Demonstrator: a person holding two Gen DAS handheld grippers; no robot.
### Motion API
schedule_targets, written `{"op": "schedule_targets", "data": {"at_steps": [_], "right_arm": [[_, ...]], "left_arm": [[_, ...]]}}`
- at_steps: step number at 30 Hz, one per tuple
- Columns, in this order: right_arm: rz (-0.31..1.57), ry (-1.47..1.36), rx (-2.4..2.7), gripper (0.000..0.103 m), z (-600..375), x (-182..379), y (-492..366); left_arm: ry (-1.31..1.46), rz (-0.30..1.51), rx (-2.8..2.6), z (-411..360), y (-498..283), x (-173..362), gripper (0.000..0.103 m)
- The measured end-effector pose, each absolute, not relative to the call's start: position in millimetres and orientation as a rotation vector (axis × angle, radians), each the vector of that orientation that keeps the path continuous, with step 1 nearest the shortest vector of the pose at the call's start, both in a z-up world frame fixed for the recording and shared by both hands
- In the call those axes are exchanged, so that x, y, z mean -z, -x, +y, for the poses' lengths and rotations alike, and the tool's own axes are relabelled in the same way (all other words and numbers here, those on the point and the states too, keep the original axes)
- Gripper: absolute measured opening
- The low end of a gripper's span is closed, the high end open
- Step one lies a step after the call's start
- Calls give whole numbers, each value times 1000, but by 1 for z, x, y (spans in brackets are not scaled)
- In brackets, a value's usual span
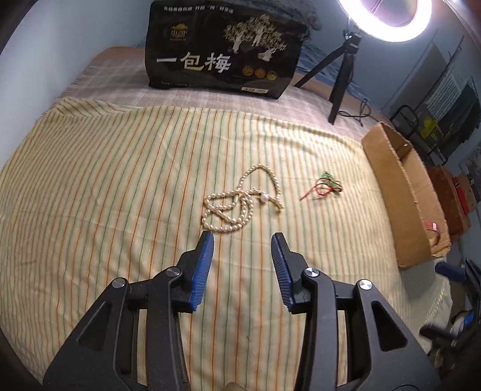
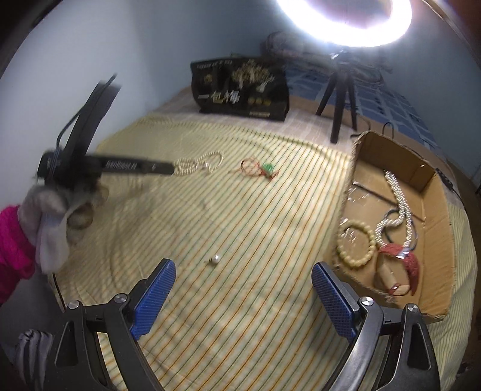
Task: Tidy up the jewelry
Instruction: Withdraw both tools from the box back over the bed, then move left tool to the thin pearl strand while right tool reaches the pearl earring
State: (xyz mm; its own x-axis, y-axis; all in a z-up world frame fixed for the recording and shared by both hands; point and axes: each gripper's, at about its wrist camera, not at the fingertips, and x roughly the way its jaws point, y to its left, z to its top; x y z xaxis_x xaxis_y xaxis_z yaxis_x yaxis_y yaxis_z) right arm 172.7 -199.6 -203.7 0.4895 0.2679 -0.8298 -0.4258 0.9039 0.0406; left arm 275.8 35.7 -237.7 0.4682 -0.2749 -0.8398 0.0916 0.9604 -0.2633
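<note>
Fingers of the left gripper (image 1: 242,240) stand apart and empty, the pearl necklace (image 1: 240,201) tangled on the striped cloth (image 1: 120,180) just ahead, nearer than to the wide-open, empty right gripper (image 2: 243,270).

the left hand-held gripper (image 2: 168,169) is motion-blurred in the right wrist view, its tip covering part of the pearl necklace (image 2: 200,164). the ring light (image 1: 387,21) is cut off by the top edge.

Right gripper (image 2: 243,288) gaping above striped cloth (image 2: 210,216); cardboard box (image 2: 433,228) holds bracelets.
</note>
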Motion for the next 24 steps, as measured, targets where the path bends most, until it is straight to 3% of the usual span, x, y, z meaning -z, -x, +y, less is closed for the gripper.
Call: {"op": "schedule_targets", "data": {"at_steps": [7, 13, 24], "right_arm": [[1006, 216, -436, 92, -186, 227, -177], [1022, 233, -456, 82, -175, 241, -181], [1065, 239, -488, 51, -161, 257, -190]], "left_arm": [[155, 1069, 204, 29, -292, 250, 40], [82, 1062, 186, 18, -301, 256, 40], [52, 1049, 148, 23, -310, 267, 40]]}}
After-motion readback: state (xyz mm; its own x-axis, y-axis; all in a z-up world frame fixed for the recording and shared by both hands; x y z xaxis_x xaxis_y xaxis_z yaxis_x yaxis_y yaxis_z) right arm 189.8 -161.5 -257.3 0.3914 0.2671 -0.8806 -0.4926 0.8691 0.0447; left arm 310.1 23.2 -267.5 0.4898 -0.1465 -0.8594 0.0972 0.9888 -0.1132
